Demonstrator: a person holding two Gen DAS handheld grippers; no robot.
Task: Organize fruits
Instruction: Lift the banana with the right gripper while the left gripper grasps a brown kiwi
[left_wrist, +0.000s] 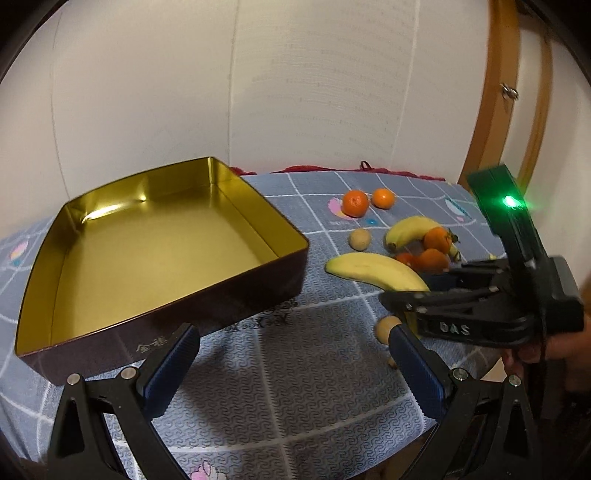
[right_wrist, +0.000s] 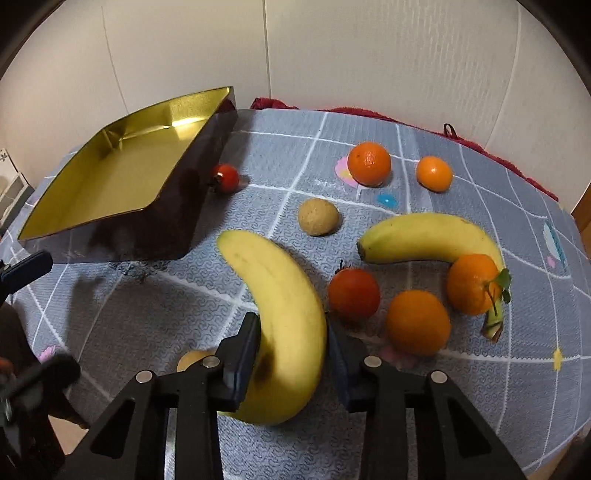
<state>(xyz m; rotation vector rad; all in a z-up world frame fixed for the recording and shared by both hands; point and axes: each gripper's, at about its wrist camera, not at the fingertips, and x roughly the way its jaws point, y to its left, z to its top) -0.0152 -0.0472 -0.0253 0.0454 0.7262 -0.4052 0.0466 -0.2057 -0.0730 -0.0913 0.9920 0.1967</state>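
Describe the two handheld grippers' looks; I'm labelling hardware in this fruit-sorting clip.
Both are black, with triangular cut-out linkage arms, round silver pivot bolts and dark blue ribbed pads on the fingers. The right gripper, seen from the left wrist view, bears pale letters "DAS" on its side and a boxy black upright part with a glowing green light. The left gripper shows no lettering. No sleeves are visible.

A grey-blue quilted cloth (right_wrist: 280, 155) with a white grid covers the whole work surface, dotted with small pastel motifs, a pink one (right_wrist: 341, 168) and a turquoise one (right_wrist: 387, 200) among them. Along its far edge a dark red fabric (right_wrist: 369, 112) peeks out. Behind rises a pale panelled wall (left_wrist: 295, 92), and at the right stands a wooden door frame (left_wrist: 491, 110) bearing a small metal fitting (left_wrist: 509, 91).
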